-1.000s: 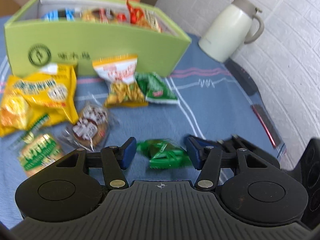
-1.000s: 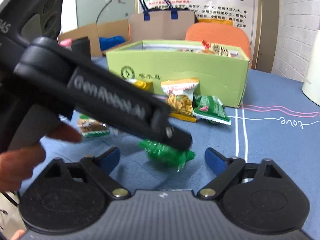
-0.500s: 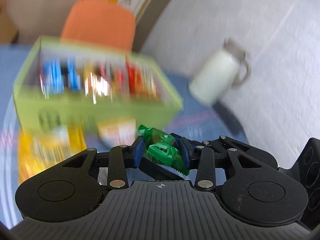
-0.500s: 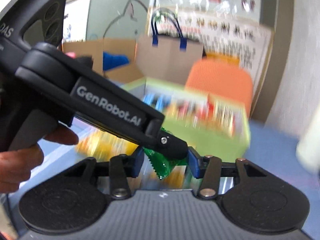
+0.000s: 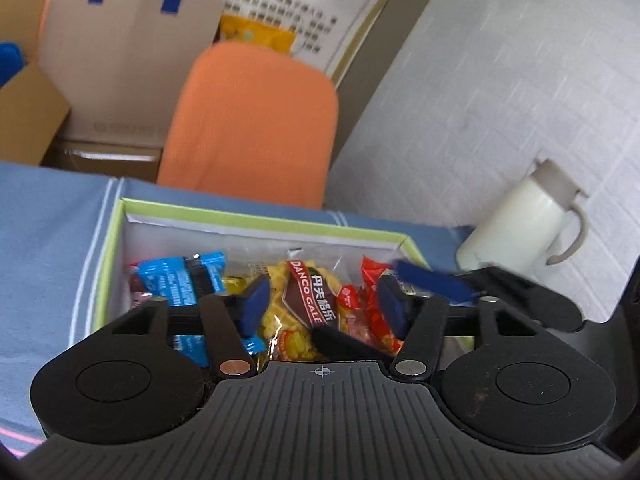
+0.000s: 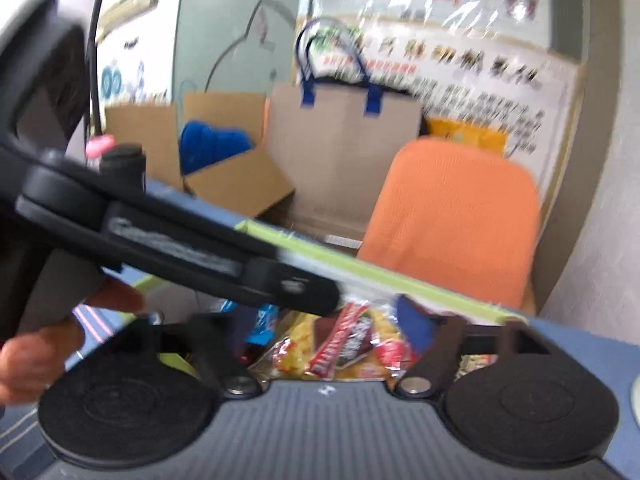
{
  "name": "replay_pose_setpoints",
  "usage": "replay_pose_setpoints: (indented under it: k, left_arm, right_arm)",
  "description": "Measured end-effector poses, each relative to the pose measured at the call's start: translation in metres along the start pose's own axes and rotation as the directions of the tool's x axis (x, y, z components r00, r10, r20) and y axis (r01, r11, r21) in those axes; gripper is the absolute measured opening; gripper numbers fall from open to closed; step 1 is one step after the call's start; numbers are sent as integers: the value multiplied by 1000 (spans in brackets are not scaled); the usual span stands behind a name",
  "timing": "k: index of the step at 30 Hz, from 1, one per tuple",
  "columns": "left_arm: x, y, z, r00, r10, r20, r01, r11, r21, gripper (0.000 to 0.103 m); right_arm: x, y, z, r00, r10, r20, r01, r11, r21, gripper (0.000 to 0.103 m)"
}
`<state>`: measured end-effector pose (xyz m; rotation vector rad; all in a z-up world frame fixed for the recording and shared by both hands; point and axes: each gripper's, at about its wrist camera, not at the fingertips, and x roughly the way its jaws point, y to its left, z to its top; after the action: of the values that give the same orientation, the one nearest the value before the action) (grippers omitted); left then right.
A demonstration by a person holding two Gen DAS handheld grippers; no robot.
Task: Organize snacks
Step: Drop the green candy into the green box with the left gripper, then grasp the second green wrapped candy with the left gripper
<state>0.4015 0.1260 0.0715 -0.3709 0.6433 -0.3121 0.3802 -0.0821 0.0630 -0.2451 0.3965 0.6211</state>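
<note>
My left gripper (image 5: 324, 304) hangs open and empty over the green snack box (image 5: 256, 218), which holds a blue packet (image 5: 180, 280), a yellow and brown packet (image 5: 304, 300) and a red packet (image 5: 372, 308). My right gripper (image 6: 332, 336) is also open and empty, right beside it over the same box (image 6: 360, 268). The left gripper's body (image 6: 180, 248) crosses the right wrist view. The right gripper's blue finger (image 5: 432, 278) shows at the right in the left wrist view. The green packet is out of sight.
A white thermos jug (image 5: 524, 220) stands right of the box by the wall. An orange chair (image 5: 256, 120) is behind the table, with a paper bag (image 5: 124, 56) and cardboard boxes further back. The blue tablecloth (image 5: 44, 216) lies around the box.
Both grippers closed on the green packet on the cloth, lifted it over the box and opened. The packet has left both grippers and is no longer seen.
</note>
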Motion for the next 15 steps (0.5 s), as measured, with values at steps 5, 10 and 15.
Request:
replay_pose_setpoints:
  k: [5, 10, 15]
  left_arm:
    - [-42, -10, -29, 998, -53, 24, 52, 997, 56, 57]
    - [-48, -27, -76, 991, -109, -79, 115, 991, 74, 69]
    - [-31, -42, -113, 973, -111, -200, 126, 990, 67, 56]
  right_arm:
    - [-67, 23, -39, 998, 41, 37, -41, 999, -4, 94]
    - [-90, 48, -95, 981, 131, -145, -121, 990, 74, 102]
    - [-84, 69, -119, 972, 52, -228, -47, 999, 28, 102]
